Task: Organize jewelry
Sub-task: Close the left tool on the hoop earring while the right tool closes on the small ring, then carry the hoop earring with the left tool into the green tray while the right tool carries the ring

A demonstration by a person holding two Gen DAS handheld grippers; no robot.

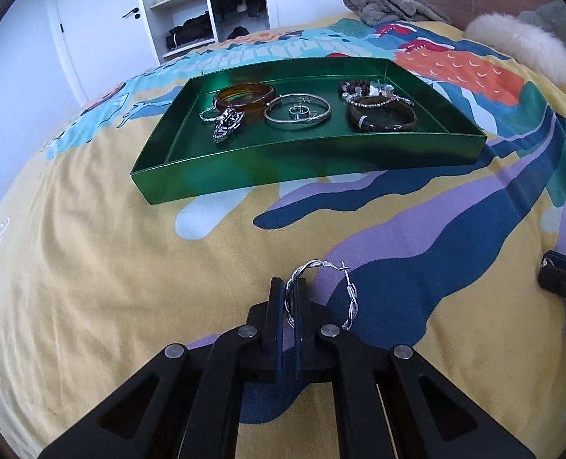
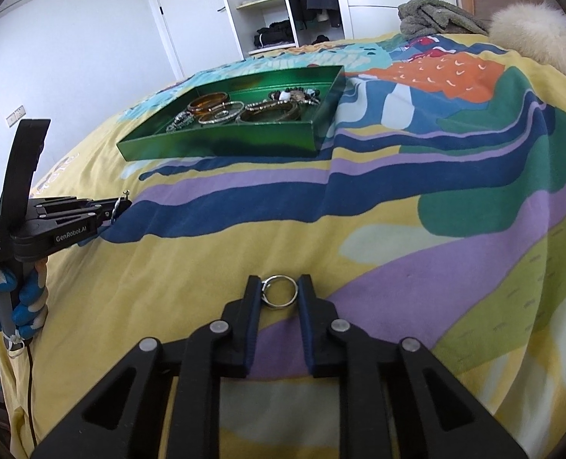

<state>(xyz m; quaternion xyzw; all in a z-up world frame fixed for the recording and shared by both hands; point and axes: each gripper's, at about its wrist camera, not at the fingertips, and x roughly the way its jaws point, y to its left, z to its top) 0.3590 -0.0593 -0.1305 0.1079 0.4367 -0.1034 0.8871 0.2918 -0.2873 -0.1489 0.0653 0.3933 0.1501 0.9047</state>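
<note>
my left gripper is pinched tight on the twisted silver hoop earring, lifted edge-up so it clears the bedspread. my right gripper squeezes a silver ring across its width. the green tray waits at twelve o'clock, bangles already inside.

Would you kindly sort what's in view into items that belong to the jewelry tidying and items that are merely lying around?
Part of the job:
- twisted silver hoop earring, pinched in the left gripper
- silver ring, between the right gripper pads
- green tray holding bangles, e.g. the amber bangle

Just lying about:
- grey-green towel
- white fluffy cushion
- patterned bedspread
</note>
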